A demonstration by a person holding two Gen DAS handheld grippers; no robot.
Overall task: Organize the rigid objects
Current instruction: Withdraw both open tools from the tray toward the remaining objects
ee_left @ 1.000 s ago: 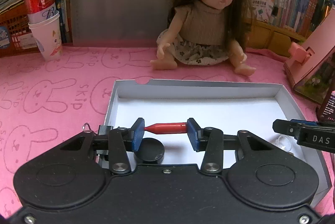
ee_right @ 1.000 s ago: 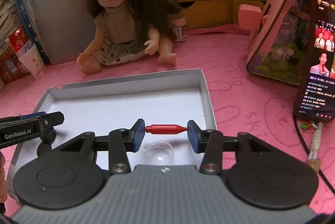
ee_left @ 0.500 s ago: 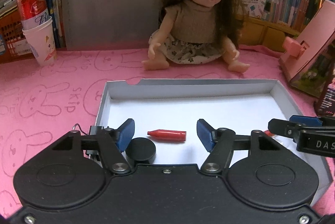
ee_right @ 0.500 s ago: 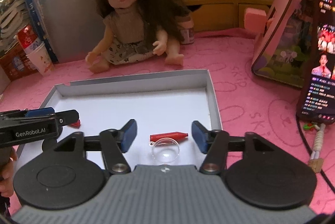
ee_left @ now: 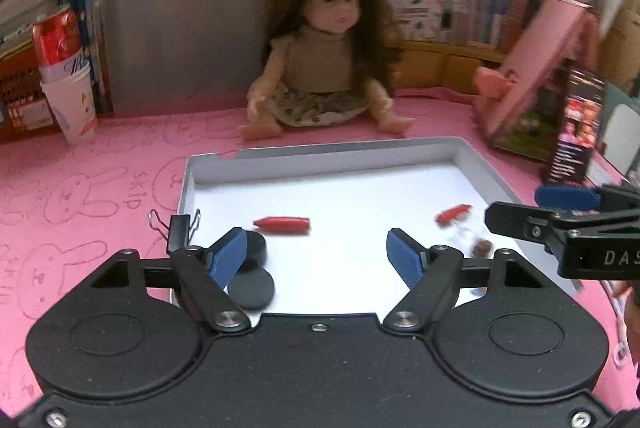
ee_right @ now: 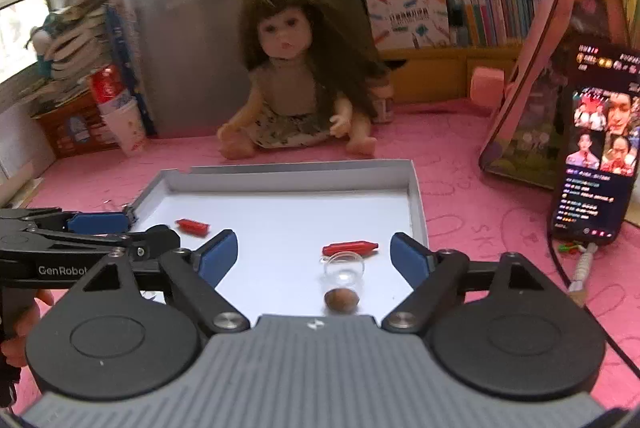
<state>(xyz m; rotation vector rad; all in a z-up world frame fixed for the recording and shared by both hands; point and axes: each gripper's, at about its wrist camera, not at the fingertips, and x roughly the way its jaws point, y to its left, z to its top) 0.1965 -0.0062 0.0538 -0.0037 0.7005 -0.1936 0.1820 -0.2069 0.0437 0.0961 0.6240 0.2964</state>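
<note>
Two grippers hover over the near edge of the tray [ee_left: 472,152], both w/ blue pads spread apart and nothing between them. Left gripper [ee_left: 316,256] sits at the near-left corner; right gripper [ee_right: 314,252] at the near-right.

Tray contents:
- Left red cap [ee_left: 283,224] lies flat nr the left wall, apart from the left pads [ee_left: 230,258].
- Right red cap [ee_right: 350,248] lies nr the right wall, just beyond a clear dome [ee_right: 344,268].
- Brown nut [ee_right: 341,301] sits on the near side of the dome.
- 2 black discs [ee_left: 252,286] overlap at the near-left corner, partly behind the left pad.

Binder clip [ee_left: 178,228] is clamped on the tray's left wall. Doll [ee_right: 296,84] sits on the pink mat [ee_left: 80,188] beyond the far edge. Phone [ee_right: 592,148] stands to the right, screen lit.
</note>
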